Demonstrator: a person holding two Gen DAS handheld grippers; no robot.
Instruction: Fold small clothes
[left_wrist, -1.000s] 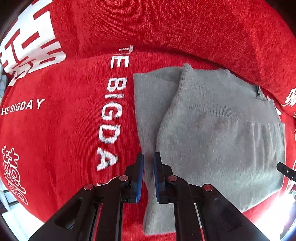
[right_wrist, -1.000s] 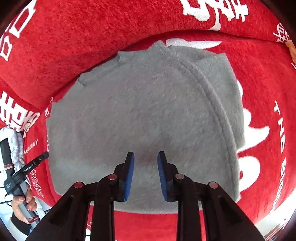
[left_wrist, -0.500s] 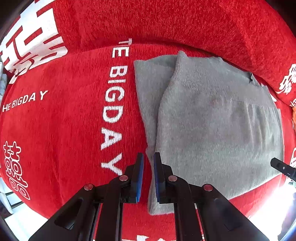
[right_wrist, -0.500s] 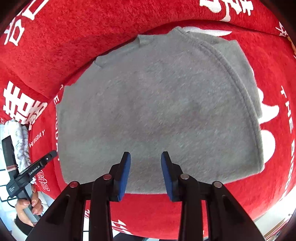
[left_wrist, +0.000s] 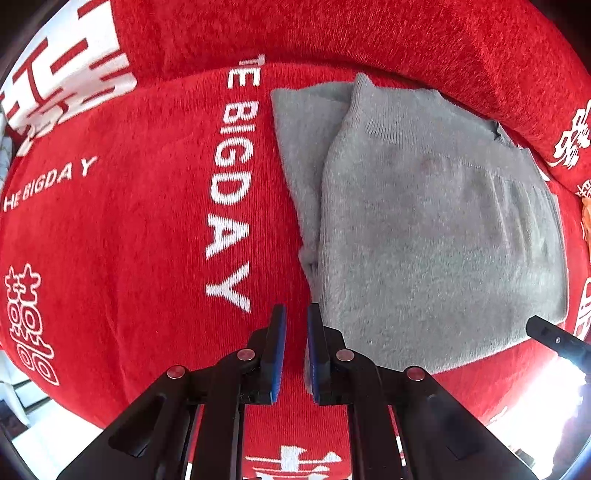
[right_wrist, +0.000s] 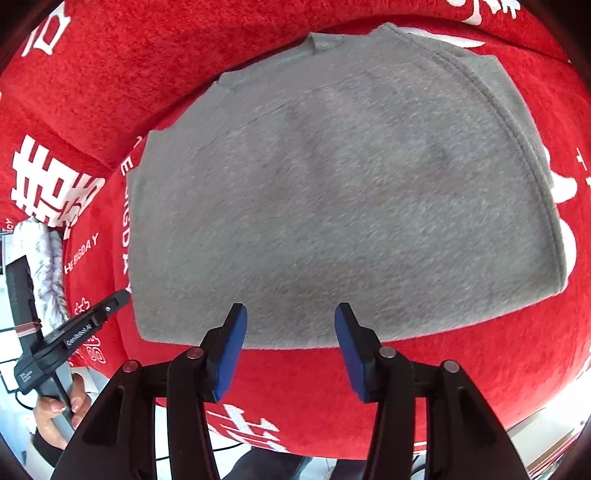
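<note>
A folded grey knit garment (left_wrist: 424, 229) lies flat on a red sofa seat (left_wrist: 129, 240); it also fills the middle of the right wrist view (right_wrist: 332, 192). My left gripper (left_wrist: 295, 314) hovers just off the garment's near left corner, its blue pads nearly together and empty. My right gripper (right_wrist: 290, 314) is open and empty, held above the garment's near edge. The left gripper's tip (right_wrist: 110, 306) and the hand holding it show at the left of the right wrist view. The right gripper's tip (left_wrist: 554, 339) shows at the right edge of the left wrist view.
The red sofa cover carries white lettering (left_wrist: 229, 192) beside the garment. The red backrest (left_wrist: 332, 37) rises right behind it. A pale patterned cloth (right_wrist: 44, 266) lies at the sofa's left end. The seat's front edge (right_wrist: 369, 435) runs just below my right gripper.
Both grippers have pulled back toward the seat's front edge. My right gripper has opened wide. The left gripper has come off the garment's edge.
</note>
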